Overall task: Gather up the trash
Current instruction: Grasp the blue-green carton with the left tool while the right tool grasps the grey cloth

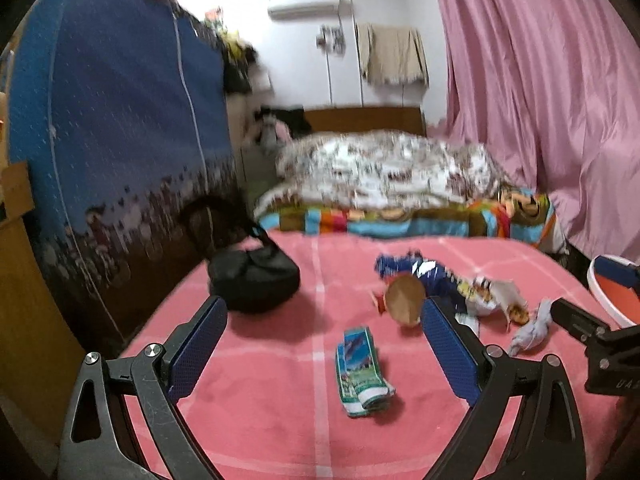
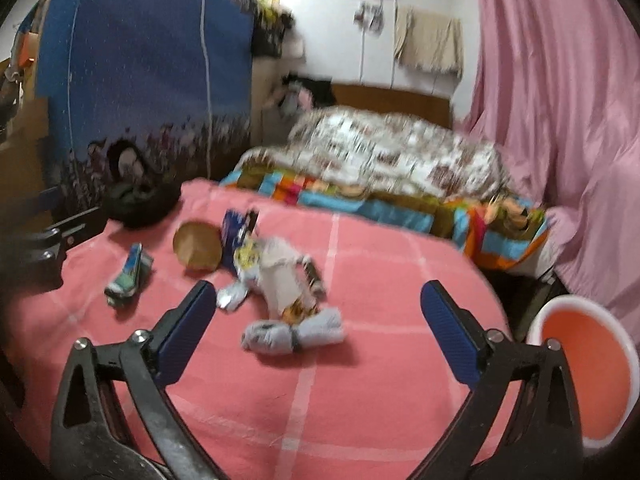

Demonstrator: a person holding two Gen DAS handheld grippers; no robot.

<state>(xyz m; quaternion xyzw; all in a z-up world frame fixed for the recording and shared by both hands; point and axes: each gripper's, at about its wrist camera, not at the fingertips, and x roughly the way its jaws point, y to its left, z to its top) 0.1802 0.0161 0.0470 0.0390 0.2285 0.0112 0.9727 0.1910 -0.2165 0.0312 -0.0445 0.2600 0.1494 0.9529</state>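
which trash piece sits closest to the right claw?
The pale grey wad, lying between the open right claw's fingers. The brown paper cup and green-blue wrapper lie farther left.

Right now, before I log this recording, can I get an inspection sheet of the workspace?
Surface: pink checked bedspread, lying flat.
Job's things: green-blue wrapper, brown paper cup on its side, blue snack bag, torn white wrapper, grey wad; orange bin at the right edge.
Clutter: black bag.
Grippers: left gripper open, empty; right gripper open, empty.
Cables: nothing seen.
Surroundings: pink curtain, folded quilt.
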